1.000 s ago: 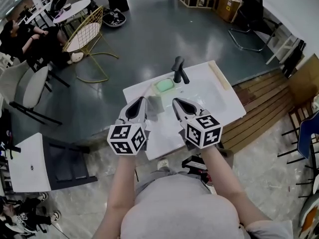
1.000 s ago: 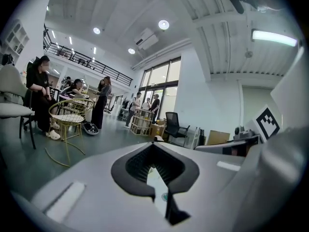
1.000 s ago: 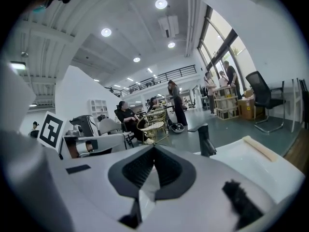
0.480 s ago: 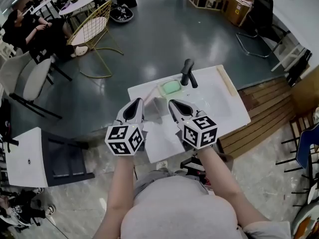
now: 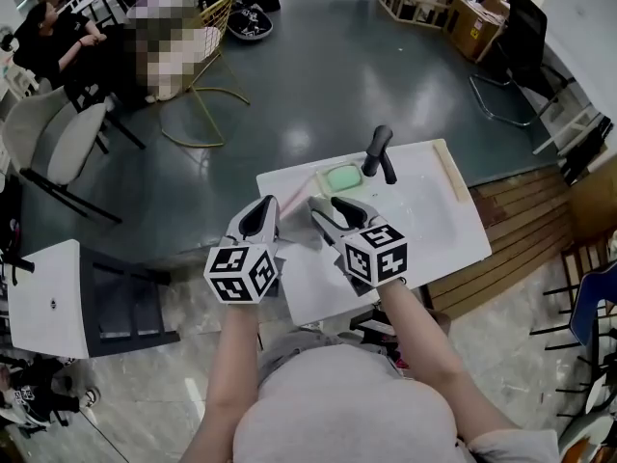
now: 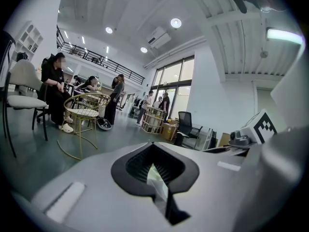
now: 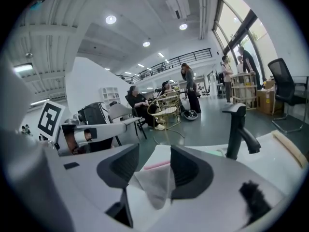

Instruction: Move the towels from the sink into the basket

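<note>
One white sink counter (image 5: 434, 220) takes up the middle of the head view; it's the biggest thing here. Two grippers are over its near-left part. The left gripper (image 6: 154, 170) is at about 9 o'clock from the right gripper (image 7: 153, 170), and they're just beside each other. One black faucet (image 5: 379, 152) stands at roughly 1 o'clock from the pair.

I can only count one towel (image 7: 154, 185) – pale grey, thin and crumpled. It's strung between the two tongs, around 7 o'clock from the faucet. The left tongs are pressed together with a thin sliver of that cloth pinched in them. The right tongs are spreading apart; the towel sags loose in the gap in a soft downward point, brushing one side – not squeezed.

Smaller stuff: one mint-green pad (image 5: 339, 177) sits on the counter just at 8 o'clock of the faucet base; one thin pink strip (image 5: 297, 183) lies at 9 o'clock of that pad.
</note>
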Available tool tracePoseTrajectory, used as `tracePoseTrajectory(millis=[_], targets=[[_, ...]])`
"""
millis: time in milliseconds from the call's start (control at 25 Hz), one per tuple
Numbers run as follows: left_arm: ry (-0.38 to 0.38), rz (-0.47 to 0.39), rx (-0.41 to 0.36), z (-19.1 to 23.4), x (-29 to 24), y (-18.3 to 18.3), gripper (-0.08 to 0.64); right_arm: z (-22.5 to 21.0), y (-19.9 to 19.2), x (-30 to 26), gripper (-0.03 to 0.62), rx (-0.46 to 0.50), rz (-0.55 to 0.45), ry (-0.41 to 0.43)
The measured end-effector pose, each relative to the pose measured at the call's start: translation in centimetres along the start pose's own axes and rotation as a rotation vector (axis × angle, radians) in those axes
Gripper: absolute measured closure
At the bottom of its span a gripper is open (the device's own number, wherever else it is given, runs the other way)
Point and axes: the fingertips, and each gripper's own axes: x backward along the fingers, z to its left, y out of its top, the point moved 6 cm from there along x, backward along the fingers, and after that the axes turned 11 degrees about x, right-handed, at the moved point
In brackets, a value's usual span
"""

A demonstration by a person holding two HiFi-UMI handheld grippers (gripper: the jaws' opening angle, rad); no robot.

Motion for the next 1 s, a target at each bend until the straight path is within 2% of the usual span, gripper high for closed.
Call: tracePoseTrajectory(millis=[160, 640, 1000], targets=[[0.013, 0.002, 0.012, 0.8, -0.3, -0.1, 0.555, -0.3, -0.8, -1.9, 0.353, 0.021, 0.065, 0.005], [0.024, 0.045, 0.018, 2.5, -1.4, -0.5, 0.555, -0.1, -4.4, -6.8, 0.351, -0.003, 0.252, 0.078], [0.032, 0.073, 0.017, 3.2, -1.8, -1.0, 0.555, 0.4, -6.7, -9.6, 0.351, 0.035, 0.379, 0.134]])
